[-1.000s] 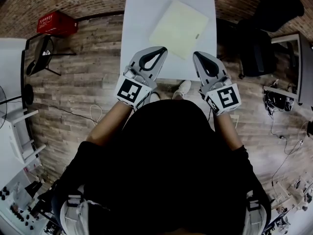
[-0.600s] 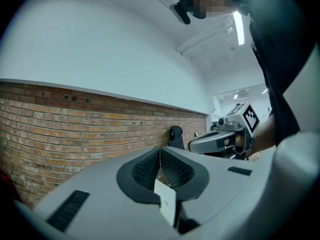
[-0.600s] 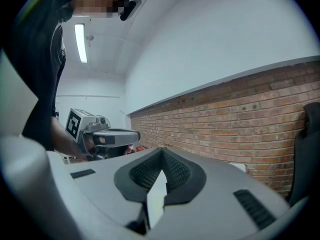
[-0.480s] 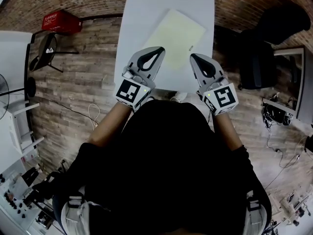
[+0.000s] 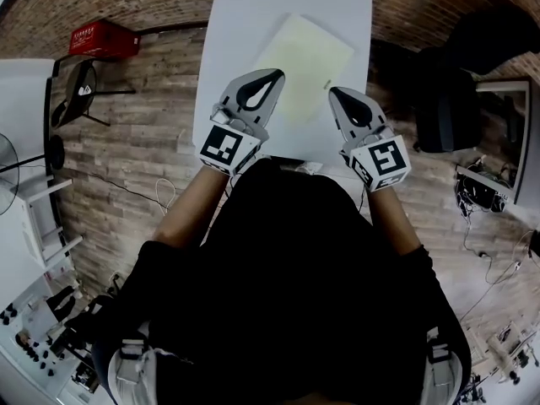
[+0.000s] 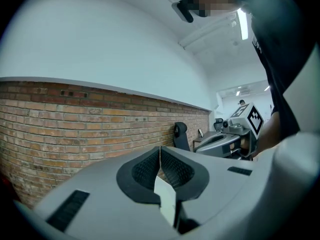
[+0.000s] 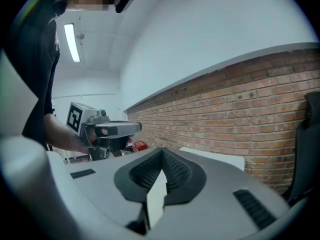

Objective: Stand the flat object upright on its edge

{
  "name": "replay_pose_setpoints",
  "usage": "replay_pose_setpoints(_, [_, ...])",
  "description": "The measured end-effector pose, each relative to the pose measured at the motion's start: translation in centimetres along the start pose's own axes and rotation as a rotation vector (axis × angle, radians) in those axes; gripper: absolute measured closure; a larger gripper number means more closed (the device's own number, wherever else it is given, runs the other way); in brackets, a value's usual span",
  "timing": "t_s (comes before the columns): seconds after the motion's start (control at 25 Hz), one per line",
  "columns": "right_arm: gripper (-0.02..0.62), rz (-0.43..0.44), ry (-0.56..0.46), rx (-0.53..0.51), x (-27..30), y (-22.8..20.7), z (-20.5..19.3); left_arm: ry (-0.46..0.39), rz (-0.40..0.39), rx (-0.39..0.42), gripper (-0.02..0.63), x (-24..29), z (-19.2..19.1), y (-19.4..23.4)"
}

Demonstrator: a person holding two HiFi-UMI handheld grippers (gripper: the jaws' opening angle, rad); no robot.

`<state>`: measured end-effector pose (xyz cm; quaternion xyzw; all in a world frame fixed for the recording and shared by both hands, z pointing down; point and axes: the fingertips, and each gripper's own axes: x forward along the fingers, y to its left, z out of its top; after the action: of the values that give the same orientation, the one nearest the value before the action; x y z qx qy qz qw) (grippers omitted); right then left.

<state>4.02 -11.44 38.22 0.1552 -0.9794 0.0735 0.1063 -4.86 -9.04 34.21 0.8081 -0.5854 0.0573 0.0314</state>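
Note:
A pale yellow flat square object lies flat on the white table, turned cornerwise. In the head view the tip of my left gripper overlaps the object's near-left corner. My right gripper points at its near-right edge. Both grippers are shut with nothing between their jaws. Both gripper views look level at a brick wall, and the object is out of sight in them. The shut left jaws have the right gripper off to their side, and the shut right jaws have the left gripper beside them.
A red crate and a black stand sit on the plank floor to the table's left. A black office chair stands to its right, with a desk and cables beyond. The table's near edge is just under the grippers.
Both grippers have moved forward from the table's near edge toward the flat object, the left one farther. Their jaws have stayed shut, and the object has not moved.

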Motion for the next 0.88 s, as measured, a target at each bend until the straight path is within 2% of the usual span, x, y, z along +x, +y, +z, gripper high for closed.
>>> replay_pose_setpoints(0.24, [0.588,-0.082,0.014,0.040,2.7,-0.8,0.1,-0.003,-0.081,0.001,0.584,1.8,-1.1,3.3])
replay_pose_setpoints(0.4, [0.588,-0.142,0.037,0.063,4.0,-2.0,-0.7,0.050,-0.123,-0.006,0.584,2.9,-2.0,5.0])
replay_pose_setpoints(0.56, [0.588,-0.203,0.043,0.099,5.3,-3.0,-1.1,0.030,-0.182,-0.004,0.584,4.1,-2.5,6.5])
replay_pose_setpoints(0.88, [0.588,-0.312,0.072,0.172,7.4,-5.3,-2.9,0.094,-0.246,-0.019,0.584,6.0,-5.0,9.2])
